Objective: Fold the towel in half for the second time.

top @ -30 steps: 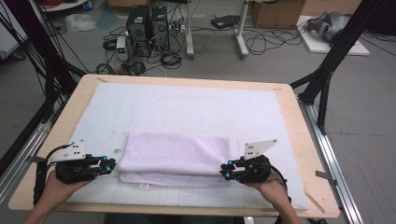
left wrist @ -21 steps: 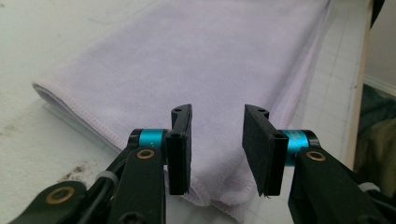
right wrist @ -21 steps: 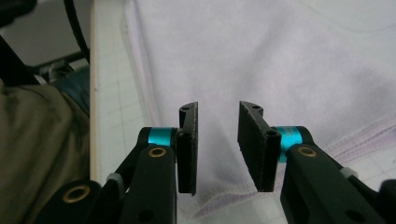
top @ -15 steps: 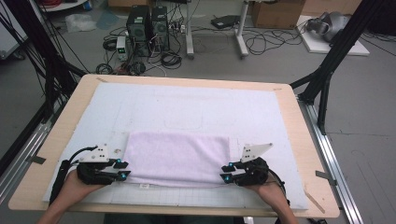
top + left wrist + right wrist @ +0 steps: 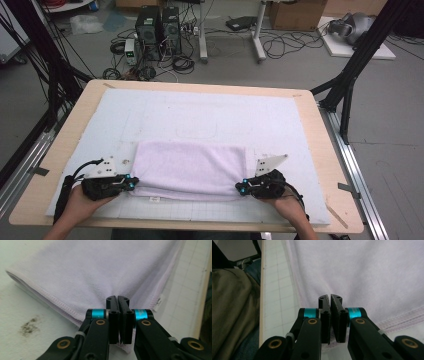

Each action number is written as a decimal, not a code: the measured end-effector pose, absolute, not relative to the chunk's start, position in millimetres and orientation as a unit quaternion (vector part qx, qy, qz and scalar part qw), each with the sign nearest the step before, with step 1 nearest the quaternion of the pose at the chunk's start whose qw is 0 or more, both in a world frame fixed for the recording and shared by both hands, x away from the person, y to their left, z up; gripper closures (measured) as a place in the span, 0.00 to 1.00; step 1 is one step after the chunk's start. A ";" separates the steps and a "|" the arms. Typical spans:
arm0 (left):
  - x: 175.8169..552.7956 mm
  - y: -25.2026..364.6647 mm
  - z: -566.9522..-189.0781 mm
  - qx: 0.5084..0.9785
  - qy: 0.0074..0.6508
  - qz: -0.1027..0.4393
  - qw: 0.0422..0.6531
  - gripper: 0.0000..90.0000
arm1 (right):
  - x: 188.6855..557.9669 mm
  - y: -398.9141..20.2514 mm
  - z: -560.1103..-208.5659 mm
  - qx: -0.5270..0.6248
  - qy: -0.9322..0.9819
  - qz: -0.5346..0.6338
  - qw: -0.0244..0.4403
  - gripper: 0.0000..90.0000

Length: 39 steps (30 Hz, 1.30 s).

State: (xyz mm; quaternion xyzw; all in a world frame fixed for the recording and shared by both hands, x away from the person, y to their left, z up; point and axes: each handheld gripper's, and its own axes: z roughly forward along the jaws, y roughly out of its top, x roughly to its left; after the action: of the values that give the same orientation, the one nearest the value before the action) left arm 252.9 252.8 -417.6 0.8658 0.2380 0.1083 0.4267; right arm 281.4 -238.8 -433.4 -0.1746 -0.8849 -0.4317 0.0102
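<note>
- Pale wooden tabletop [image 5: 320,150] with rounded corners, mostly covered by a white gridded mat [image 5: 210,115]; faint outlines drawn on the mat's far half.
- Dark smudge [image 5: 30,326] on the mat, seen in the left gripper view just beside the towel's folded edge.
- Folded pale lilac terry towel [image 5: 190,170] lies flat on the near half of the mat, roughly centred, long side across the table; small white tag [image 5: 154,199] at its near edge.
- Left gripper [image 5: 131,183] at the towel's near left corner; jaws have just been closing and are now pinched together on the towel's hem [image 5: 117,300].
- Right gripper [image 5: 241,188] at the near right corner; jaws have just been closing too, now clamped on the towel edge [image 5: 330,298].
- Person's hands come in from the near edge, one on each gripper.
- Room: grey floor, two black computer towers [image 5: 157,25], tangled cables [image 5: 285,47], cardboard box [image 5: 295,12], black frame struts [image 5: 360,60] at both sides, metal rail [image 5: 350,165] along the table's right side.
</note>
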 end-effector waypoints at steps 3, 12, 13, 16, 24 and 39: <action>242.8 256.8 -407.5 0.863 0.231 0.116 0.434 0.97 | 278.8 -242.6 -423.2 -0.171 -0.880 -0.444 0.001 0.96; 232.3 260.0 -424.4 0.865 0.239 0.090 0.431 0.72 | 266.8 -245.4 -431.0 -0.175 -0.871 -0.457 0.038 0.80; 234.8 261.1 -422.8 0.862 0.241 0.093 0.436 0.69 | 268.2 -247.1 -428.3 -0.180 -0.864 -0.468 0.032 0.75; 245.7 263.6 -416.2 0.850 0.249 0.109 0.451 0.65 | 276.3 -250.8 -416.4 -0.195 -0.853 -0.484 0.008 0.64; 296.6 258.6 -411.7 0.827 0.286 0.149 0.461 0.62 | 319.1 -245.6 -407.5 -0.225 -0.861 -0.451 -0.062 0.57; 364.3 249.7 -443.6 0.824 0.361 0.139 0.414 0.51 | 381.8 -253.0 -436.6 -0.280 -0.850 -0.440 -0.070 0.48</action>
State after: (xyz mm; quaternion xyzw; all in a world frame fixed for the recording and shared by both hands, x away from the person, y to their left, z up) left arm 364.3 249.7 -443.6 0.8236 0.3614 0.1389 0.4144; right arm 381.8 -253.0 -436.6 -0.2799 -0.8503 -0.4400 -0.0704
